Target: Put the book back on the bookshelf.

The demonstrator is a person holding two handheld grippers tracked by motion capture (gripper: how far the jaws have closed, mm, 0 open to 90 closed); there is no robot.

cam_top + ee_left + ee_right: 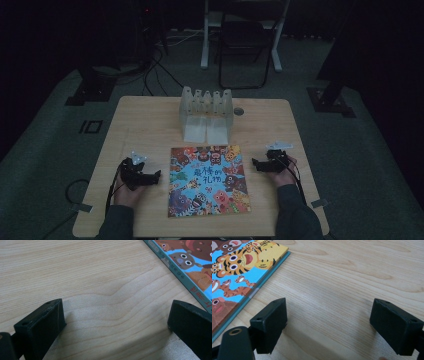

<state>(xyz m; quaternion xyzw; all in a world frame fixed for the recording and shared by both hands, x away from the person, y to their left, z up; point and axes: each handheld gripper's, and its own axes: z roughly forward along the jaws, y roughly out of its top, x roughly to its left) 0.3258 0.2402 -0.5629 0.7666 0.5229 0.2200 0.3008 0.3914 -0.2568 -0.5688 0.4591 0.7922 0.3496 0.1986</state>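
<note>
A colourful picture book (208,181) with cartoon animals lies flat at the middle front of the wooden table (140,125). My left gripper (154,177) rests on the table just left of the book, jaws pointing toward it. In the left gripper view the left gripper (116,320) is open over bare wood, and the book's (190,267) edge runs past at upper right. My right gripper (256,163) sits just right of the book. The right gripper (328,320) also stands open over bare wood, with the book's (237,272) corner at upper left.
A translucent white rack (206,114) with upright dividers stands behind the book at the table's back middle. A small dark round hole (238,111) lies right of it. A chair (245,45) and stand legs are on the floor beyond the table.
</note>
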